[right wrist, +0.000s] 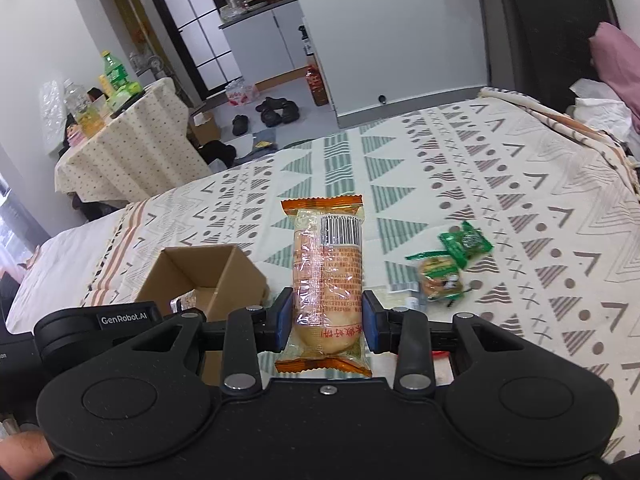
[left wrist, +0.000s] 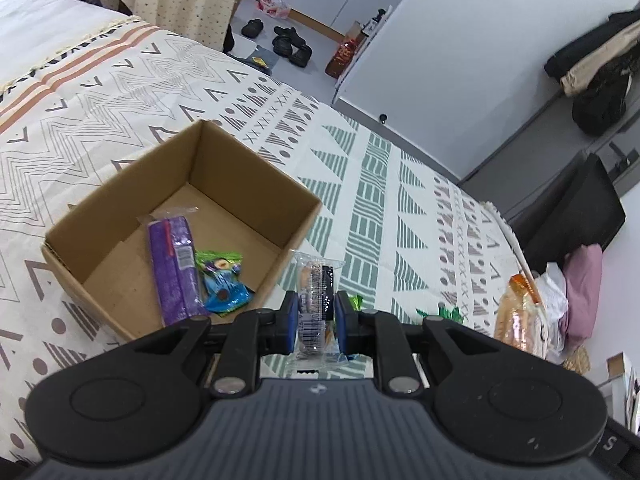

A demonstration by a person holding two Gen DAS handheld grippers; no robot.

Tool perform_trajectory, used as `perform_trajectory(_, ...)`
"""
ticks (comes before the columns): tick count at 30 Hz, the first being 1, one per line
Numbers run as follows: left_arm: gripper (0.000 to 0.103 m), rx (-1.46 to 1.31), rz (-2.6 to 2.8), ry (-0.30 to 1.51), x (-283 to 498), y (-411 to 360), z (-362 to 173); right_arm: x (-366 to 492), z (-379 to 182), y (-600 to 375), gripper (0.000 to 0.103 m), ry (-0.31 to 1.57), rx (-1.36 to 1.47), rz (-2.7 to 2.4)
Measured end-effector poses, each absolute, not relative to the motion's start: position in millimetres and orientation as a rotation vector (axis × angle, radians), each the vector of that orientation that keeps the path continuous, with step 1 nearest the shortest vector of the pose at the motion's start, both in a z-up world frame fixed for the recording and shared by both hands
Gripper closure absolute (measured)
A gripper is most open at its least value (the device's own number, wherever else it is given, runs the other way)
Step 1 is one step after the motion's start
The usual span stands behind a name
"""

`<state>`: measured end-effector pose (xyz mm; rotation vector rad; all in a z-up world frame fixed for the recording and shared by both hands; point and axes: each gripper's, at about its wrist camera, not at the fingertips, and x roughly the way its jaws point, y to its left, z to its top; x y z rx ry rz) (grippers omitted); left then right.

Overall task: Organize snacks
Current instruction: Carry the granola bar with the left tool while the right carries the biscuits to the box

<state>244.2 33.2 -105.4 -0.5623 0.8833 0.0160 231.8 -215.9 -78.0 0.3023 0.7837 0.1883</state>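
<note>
L hand-held gripper [left wrist: 316, 322] pinches clear-wrapped snack [left wrist: 317, 304], long axis along fingers; cardboard box [left wrist: 256, 184] just ahead-left, nearer this hand. R hand-held gripper [right wrist: 325, 322] pinches orange-wrapped cake [right wrist: 329, 276], further right of box.

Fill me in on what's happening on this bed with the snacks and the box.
A person is sorting snacks with a handheld gripper in each hand. The left gripper is shut on a clear-wrapped snack with a dark label, held near the cardboard box, which sits on the patterned bedspread and already contains a purple packet and a blue-green packet. The right gripper is shut on an orange-wrapped bread roll. Two green-wrapped snacks are lying loose on the bedspread.
</note>
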Motion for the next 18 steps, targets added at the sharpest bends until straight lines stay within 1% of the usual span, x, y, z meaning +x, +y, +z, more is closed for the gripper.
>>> perform_trajectory(18, 0.085, -0.692, 0.12, 0.854, 248, 102, -112, 254, -87, -143, 0.068, 0.82, 0.259, 0.302)
